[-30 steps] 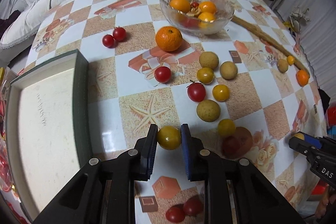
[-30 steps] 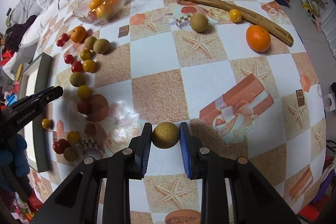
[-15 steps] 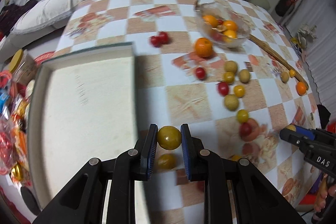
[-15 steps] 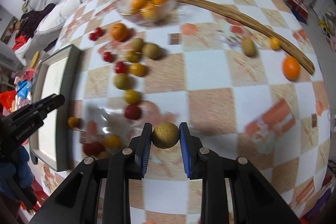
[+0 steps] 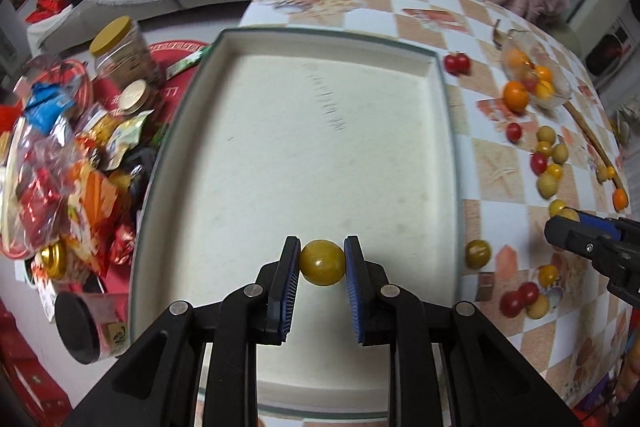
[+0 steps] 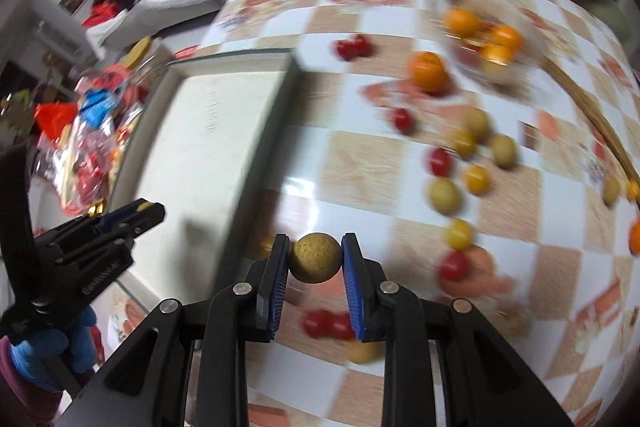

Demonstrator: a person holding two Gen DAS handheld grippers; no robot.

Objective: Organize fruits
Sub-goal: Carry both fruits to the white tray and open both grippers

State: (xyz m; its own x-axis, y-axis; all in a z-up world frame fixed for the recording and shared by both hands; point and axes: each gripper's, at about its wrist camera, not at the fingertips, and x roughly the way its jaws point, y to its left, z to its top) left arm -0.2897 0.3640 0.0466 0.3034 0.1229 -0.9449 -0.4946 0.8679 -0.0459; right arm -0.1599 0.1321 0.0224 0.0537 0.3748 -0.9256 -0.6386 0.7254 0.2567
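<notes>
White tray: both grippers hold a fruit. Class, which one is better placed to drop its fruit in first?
Left. The left gripper holds its yellow fruit over the white tray; the right gripper holds its brown fruit over the tablecloth.

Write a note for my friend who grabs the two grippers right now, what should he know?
Left gripper: shut on a yellow tomato, over the white tray.
Right gripper: shut on a tan round fruit, over the checked table just beside the tray.
Tray: nothing lies in it yet.
Glass bowl: already has a few orange fruits.
Left to do: set both held fruits down, then sort what lies loose on the table: red tomatoes, more yellow and tan fruits, and an orange beside the bowl.
</notes>
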